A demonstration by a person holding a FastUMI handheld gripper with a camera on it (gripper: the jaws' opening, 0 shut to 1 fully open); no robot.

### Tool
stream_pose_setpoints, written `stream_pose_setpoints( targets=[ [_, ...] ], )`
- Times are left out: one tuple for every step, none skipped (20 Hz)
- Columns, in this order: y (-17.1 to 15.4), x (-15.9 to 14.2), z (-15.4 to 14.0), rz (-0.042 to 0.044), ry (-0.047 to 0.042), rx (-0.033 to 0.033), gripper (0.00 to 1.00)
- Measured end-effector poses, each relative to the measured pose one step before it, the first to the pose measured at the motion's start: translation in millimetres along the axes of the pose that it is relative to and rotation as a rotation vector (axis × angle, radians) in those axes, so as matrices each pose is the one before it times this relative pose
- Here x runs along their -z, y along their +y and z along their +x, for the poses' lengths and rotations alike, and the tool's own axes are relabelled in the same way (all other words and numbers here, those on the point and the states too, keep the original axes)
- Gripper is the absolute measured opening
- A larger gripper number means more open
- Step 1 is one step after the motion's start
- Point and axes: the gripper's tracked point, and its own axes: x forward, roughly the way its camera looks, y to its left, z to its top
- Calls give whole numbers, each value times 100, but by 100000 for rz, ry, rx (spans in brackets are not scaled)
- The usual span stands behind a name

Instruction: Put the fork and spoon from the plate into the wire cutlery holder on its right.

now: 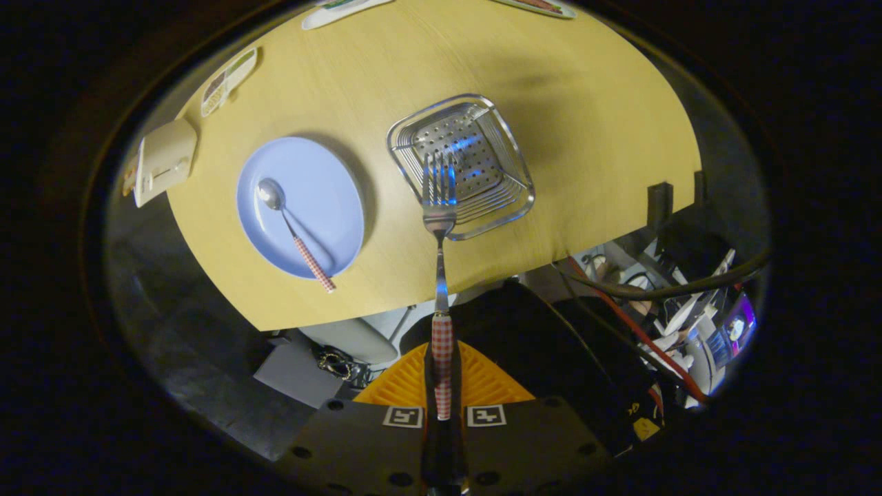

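My gripper (442, 375) is shut on the fork (439, 207) by its red-checked handle, both fingers pressing on it. The fork points away from me, and its tines hang over the near side of the wire cutlery holder (513, 169), high above the table. Left of the holder lies the blue plate (324, 186). On the plate rests the spoon (293, 231), bowl toward the far side, its red-checked handle sticking over the plate's near rim.
The yellow round table (592, 110) ends just past the holder toward me. A white box (164, 160) and cards (227, 79) lie at the table's left rim. Cables (641, 324) and gear sit on the floor to the right.
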Motion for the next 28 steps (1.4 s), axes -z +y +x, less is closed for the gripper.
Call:
stream_pose_setpoints(
  targets=[
    [178,-572,187,1759,2503,-1730,9],
    [141,-585,162,1444,2064,-2083,10],
    [232,-483,68,1014,2200,-1960,10],
    [137,-394,155,460,1807,-1390,11],
    [6,-372,132,-111,1937,-949,11],
    [-122,-102,105,-162,2052,-661,12],
    [-70,-295,33,-298,1753,-383,12],
    [-166,-319,74,156,1241,516,12],
    [32,-315,-259,387,766,-206,13],
    [145,-199,103,367,285,-699,14],
    [3,-297,-126,476,399,-327,23],
    [64,-359,9,432,-499,-567,32],
    [-29,-271,-4,476,-533,-209,41],
    [122,79,-191,611,-264,-473,49],
    [-20,76,-84,498,-484,293,58],
    [26,144,13,-104,-543,-409,67],
    [131,-42,-191,214,-1126,-548,76],
    [222,275,-148,183,-1661,-156,84],
    [153,45,-118,29,-1918,-405,93],
    [89,384,-201,-177,-2106,575,100],
    [110,401,-354,-326,-1688,619,100],
    [58,527,-410,-358,-1728,803,100],
    [155,617,-522,-392,-1913,819,100],
    [430,774,-269,-286,-2022,1196,100],
    [453,734,-336,-477,-1886,1037,100],
    [592,944,-128,-961,-1744,824,100],
    [708,1012,-73,-1600,-1470,570,100],
    [821,995,121,-2046,-1230,423,100]
  ],
)
